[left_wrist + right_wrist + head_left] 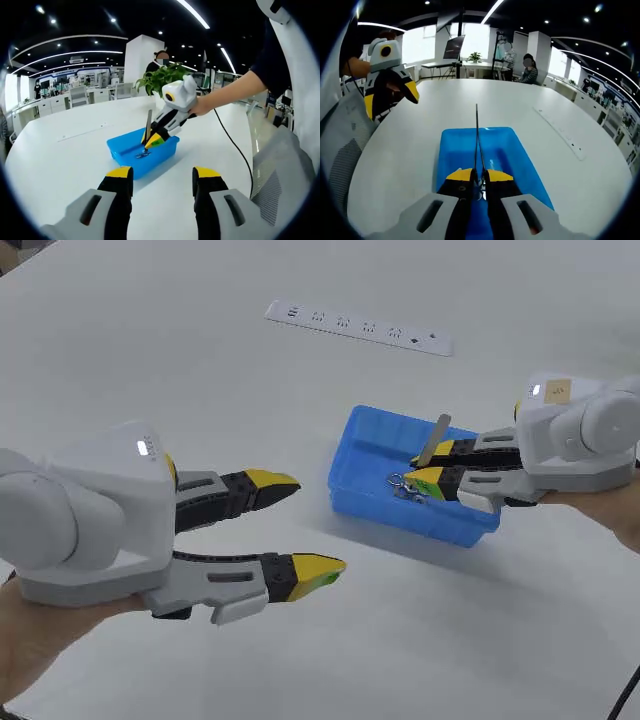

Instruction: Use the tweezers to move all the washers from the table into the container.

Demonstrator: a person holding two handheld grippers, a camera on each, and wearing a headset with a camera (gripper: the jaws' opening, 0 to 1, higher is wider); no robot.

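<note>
What could go wrong, I'd say, is the thin tweezers (436, 438) twisting or slipping in the right gripper (432, 464), whose fingers are clenched on them low over the blue container (368, 432). A bump might also shove it across the desk (200, 340) or scatter the washers (402, 485) lying inside, just beside one fingertip. The left gripper (312, 524) hovers well apart, fingers spread wide, grasping nothing.

Right claw (479, 175) grips tweezers (477, 135) above the blue container (512, 150).
</note>
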